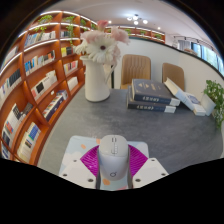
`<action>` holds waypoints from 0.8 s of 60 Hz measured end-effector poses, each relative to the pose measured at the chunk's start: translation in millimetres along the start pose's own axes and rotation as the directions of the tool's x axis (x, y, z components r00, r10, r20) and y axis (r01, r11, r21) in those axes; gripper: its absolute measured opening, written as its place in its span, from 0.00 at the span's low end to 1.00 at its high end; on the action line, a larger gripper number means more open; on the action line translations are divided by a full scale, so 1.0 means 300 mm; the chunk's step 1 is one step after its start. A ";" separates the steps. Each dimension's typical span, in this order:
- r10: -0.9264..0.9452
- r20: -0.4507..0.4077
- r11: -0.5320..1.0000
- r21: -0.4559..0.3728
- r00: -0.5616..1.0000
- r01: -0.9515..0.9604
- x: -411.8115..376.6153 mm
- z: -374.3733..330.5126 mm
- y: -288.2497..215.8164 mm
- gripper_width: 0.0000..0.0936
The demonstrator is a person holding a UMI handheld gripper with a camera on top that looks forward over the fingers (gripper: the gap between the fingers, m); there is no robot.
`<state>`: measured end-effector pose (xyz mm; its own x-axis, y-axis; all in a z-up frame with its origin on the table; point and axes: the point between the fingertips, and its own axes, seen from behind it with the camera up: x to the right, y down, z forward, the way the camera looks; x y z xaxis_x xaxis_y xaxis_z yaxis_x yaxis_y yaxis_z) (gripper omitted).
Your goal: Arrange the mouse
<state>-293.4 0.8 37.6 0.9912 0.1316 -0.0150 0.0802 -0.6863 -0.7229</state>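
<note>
The tool [113, 172] is nearest, with its two fingers closed against the sides of a white mouse [113, 157]. A magenta pad [90, 159] shows at either flank of the mouse body, touching it with no visible gap, so the tool is judged to be clamped on the mouse. The mouse points forward along the fingers and appears to be held just above, or at, the near edge of the grey surface [110, 120]; contact with the surface cannot be confirmed.

Beyond the fingers the surface lies bare up to a white vase [97, 82] holding pale flowers [101, 45]. A stack of books [154, 97] lies beside the vase, with a green plant [215, 100] further along. Two chairs [135, 69] stand behind the surface, and bookshelves [40, 80] line the wall.

Risks from here:
- The smooth, rounded shell may slip or rotate between the pads if grip pressure drops
- Release above the surface would let the mouse fall and land skewed
- Excessive forward travel could strike the vase or books
</note>
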 end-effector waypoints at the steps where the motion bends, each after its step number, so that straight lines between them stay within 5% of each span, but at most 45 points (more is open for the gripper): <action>1: -0.002 0.001 1.000 -0.014 1.000 0.002 -0.007 0.010 0.029 0.39; 9: 0.021 -0.010 0.997 -0.072 1.000 -0.022 -0.030 0.058 0.181 0.40; 24: -0.008 -0.025 1.000 -0.025 1.000 0.007 -0.027 0.065 0.177 0.56; 29: 0.011 -0.049 0.998 -0.053 0.999 -0.014 -0.011 0.047 0.173 0.87; 48: 0.044 -0.008 0.992 0.117 0.999 -0.043 0.110 -0.290 -0.153 0.90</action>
<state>-255.1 -25.6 130.3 0.9945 0.0959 -0.0415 0.0248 -0.6029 -0.7974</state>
